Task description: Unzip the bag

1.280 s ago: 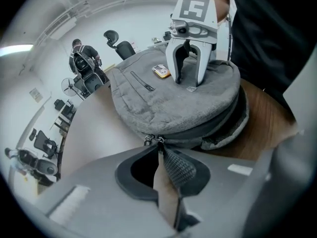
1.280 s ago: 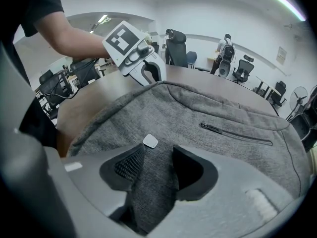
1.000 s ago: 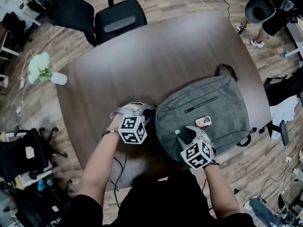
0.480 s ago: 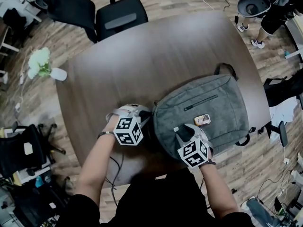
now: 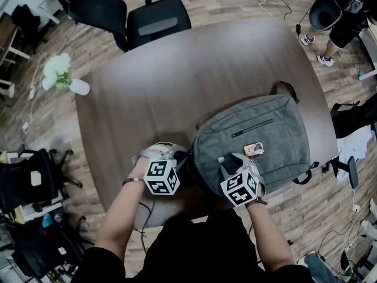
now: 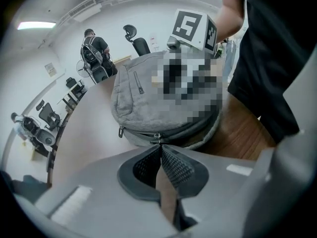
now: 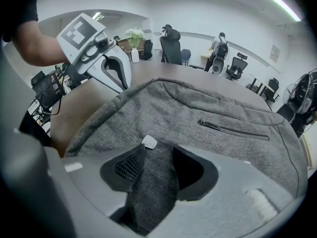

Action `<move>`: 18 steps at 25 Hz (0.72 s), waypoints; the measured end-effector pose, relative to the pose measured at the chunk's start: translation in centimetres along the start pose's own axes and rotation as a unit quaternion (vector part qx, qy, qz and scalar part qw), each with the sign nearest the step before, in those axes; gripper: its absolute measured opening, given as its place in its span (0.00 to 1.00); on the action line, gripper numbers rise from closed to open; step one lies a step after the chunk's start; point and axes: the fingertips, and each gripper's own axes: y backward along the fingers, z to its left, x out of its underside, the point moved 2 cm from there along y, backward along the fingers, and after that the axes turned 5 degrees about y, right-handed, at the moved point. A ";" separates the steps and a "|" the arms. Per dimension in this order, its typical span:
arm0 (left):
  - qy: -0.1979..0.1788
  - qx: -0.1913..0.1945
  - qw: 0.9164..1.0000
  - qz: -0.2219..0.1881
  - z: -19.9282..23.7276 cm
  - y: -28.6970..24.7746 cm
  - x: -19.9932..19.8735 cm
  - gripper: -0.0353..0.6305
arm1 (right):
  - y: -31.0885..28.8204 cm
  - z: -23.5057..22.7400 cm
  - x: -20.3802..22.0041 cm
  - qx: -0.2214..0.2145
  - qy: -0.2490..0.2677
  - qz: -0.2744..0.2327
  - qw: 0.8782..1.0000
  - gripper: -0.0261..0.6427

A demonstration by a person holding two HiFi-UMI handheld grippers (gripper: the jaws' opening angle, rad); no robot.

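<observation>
A grey backpack [image 5: 259, 137] lies flat on the brown table [image 5: 147, 87], near its front edge. My left gripper [image 5: 184, 157] is at the bag's left near corner. In the left gripper view its jaws [image 6: 159, 146] are pinched together on the metal zipper pull [image 6: 157, 137] of the main zip. A second pull [image 6: 120, 131] hangs a little to the left. My right gripper [image 5: 225, 163] rests on top of the bag's near end. In the right gripper view it [image 7: 157, 150] is shut on a fold of the grey fabric [image 7: 153, 177], next to a small white tag [image 7: 149, 142].
A front-pocket zip [image 5: 251, 128] and a small tan label [image 5: 253, 150] are on the bag's top face. A white vase of flowers [image 5: 62, 76] stands at the table's left corner. A black office chair [image 5: 156, 19] is behind the table. Another person [image 5: 344, 16] is at the far right.
My left gripper has moved a little toward me along the bag's left near corner, still pinched shut. The right gripper has stayed on the bag's near end.
</observation>
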 end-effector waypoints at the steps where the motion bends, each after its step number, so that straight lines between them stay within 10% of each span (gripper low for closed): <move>1: 0.006 0.000 1.000 0.002 -0.4 0.1 -0.1 0.09 | 0.0 0.0 0.0 0.000 0.001 -0.001 1.000 0.31; 18: 0.194 -0.056 0.979 0.009 -6.4 0.6 -1.0 0.10 | -0.3 0.0 0.3 -0.028 0.028 0.010 0.999 0.31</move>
